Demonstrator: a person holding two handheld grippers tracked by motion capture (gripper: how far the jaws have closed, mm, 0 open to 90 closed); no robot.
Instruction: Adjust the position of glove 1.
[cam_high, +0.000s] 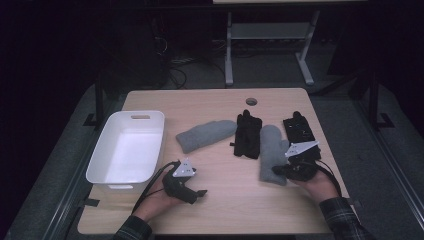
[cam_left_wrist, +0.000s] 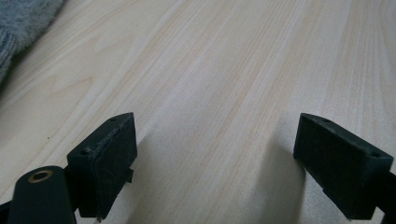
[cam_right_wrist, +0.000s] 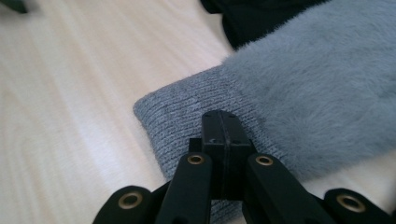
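- White plastic bin (cam_high: 131, 145) is sitting at the left edge of the bench (cam_high: 225, 210), open side up and with nothing in it that I can see; I am reading it as the place the gloves are meant to go, which is why it is parked within easy reach of my left hand.
- I am resting the left gripper (cam_high: 192, 192) on the bench just to the right of the bin's near corner, its jaws standing wide apart with only bare wood between them in the left gripper view, so it is waiting, ready to take something.
- Above it, a grey mitten (cam_high: 204, 135) is lying flat, cuff toward the bin, untouched.
- Next right, a black glove (cam_high: 248, 134) is lying fingers away from me, its edge touching a second grey mitten (cam_high: 272, 150).
- That second mitten is the one I am working on: its ribbed cuff (cam_right_wrist: 182, 116) is pointing toward me, the handiest end to catch.
- I am holding the right gripper (cam_high: 281, 170) with jaws pressed fully together right at the cuff; whether any knit is pinched between them I cannot tell.
- Far right, another black glove (cam_high: 299, 129) is lying partly under my right hand's gripper, well apart from the bin.
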